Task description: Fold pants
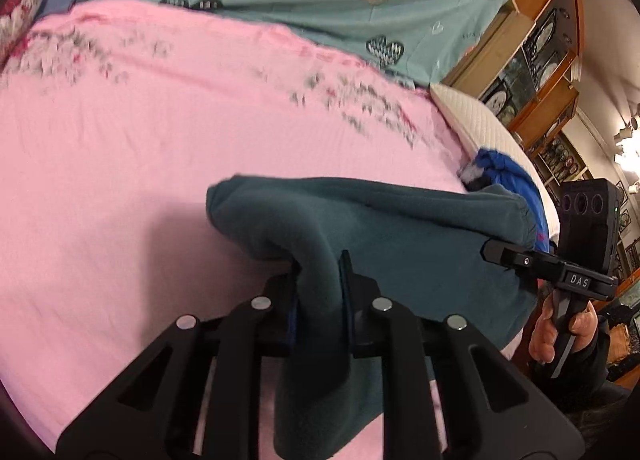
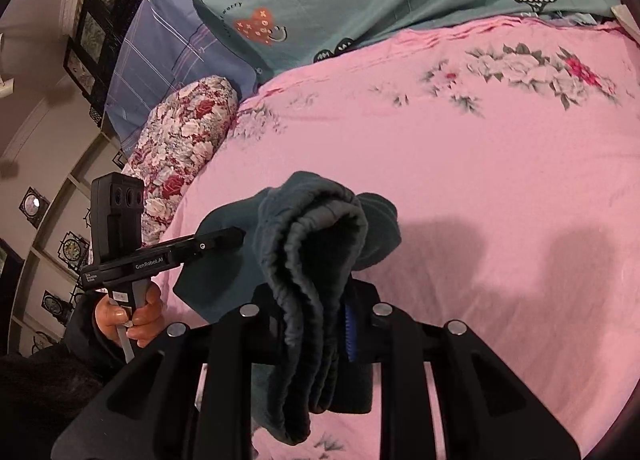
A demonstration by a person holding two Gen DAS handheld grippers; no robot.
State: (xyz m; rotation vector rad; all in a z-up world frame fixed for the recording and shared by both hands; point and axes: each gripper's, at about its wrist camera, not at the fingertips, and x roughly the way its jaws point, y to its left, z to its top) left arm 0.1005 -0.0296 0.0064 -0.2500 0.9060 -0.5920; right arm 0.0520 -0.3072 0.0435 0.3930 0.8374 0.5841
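Both grippers are clamped on the dark teal pants (image 1: 400, 236), which hang between them just above the near part of the pink floral bedspread (image 1: 160, 132), so the cloth can be carried as one span instead of dragging. The left gripper (image 1: 320, 280) has its fingers pinched on a plain fold of fabric at one end. The right gripper (image 2: 320, 312) has its fingers closed over the gathered elastic waistband, bunched in several layers, probably to keep those layers stacked. Each tool shows in the other's view with a hand (image 2: 132, 316) around its handle, off to the side of the pants. The open stretch of bedspread beyond looks like the place to lay the fold down; patterned pillows (image 2: 180, 148) line the far left edge.
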